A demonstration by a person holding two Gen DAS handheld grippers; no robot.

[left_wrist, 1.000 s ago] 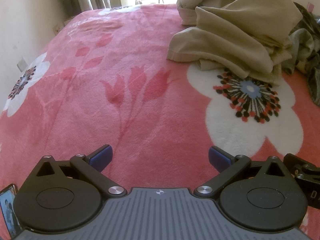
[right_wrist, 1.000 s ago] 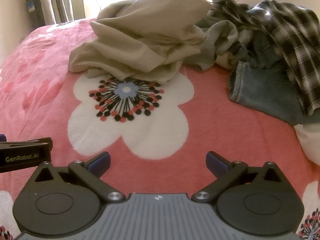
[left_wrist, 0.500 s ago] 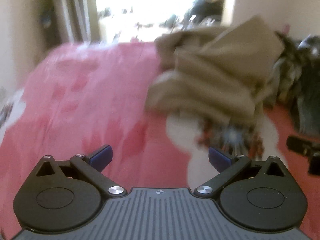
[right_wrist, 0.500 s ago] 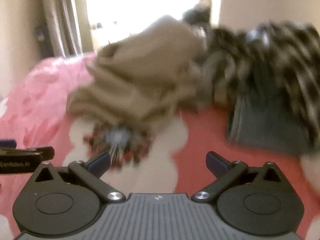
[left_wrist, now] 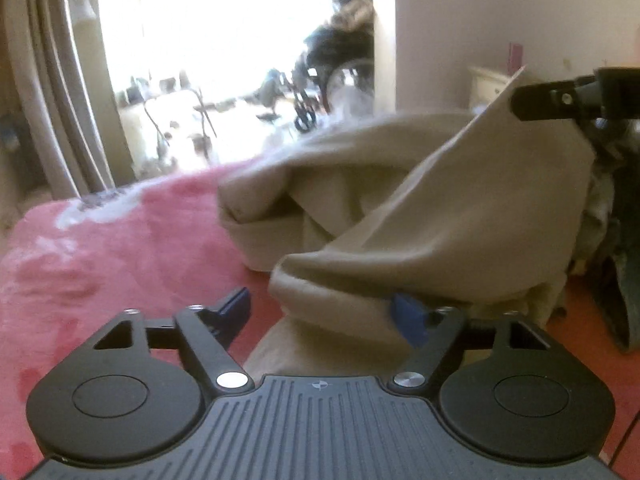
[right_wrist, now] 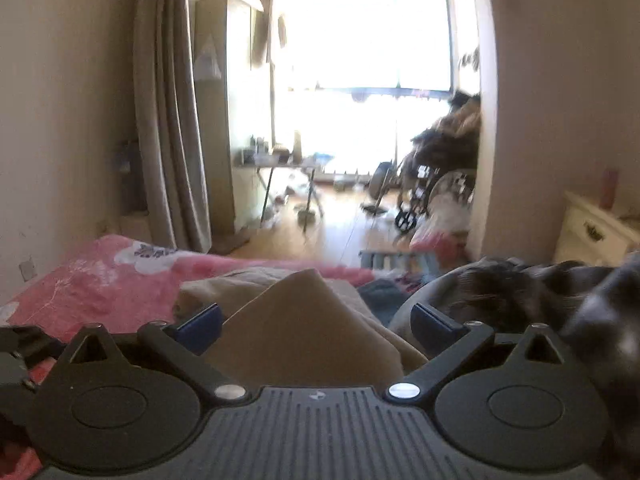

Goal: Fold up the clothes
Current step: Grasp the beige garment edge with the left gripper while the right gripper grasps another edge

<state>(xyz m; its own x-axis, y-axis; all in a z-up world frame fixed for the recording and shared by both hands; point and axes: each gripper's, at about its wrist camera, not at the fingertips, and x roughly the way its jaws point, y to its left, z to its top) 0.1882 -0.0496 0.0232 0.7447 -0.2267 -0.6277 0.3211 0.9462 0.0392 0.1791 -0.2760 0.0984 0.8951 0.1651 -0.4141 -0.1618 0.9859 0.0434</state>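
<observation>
One beige garment is found heaped on the pink floral blanket of the bed, toward the blanket's far edge, with dark clothing lying just beside it on the right. Its folds are crumpled, and one stiff corner is seen raised toward the upper right in the left wrist view.

A lower fold of the garment is seen lying between the fingers of the left gripper. The jaws of that gripper have just been closing, yet a clear gap is still seen at the left blue pad; the right pad is partly covered by the cloth. No clamping of the fabric is shown, so the jaws are recorded as parted.

A peaked fold of the same garment is seen rising between the fingers of the right gripper. Its jaws stand wide, and neither blue pad is pressed against the cloth. Part of the right gripper is also visible at the upper right of the left wrist view, close to the raised corner; contact there cannot be told.

Beyond the blanket's far edge, a grey curtain, a bright window, a wheelchair and a white cabinet are noted. Both views are somewhat blurred.
</observation>
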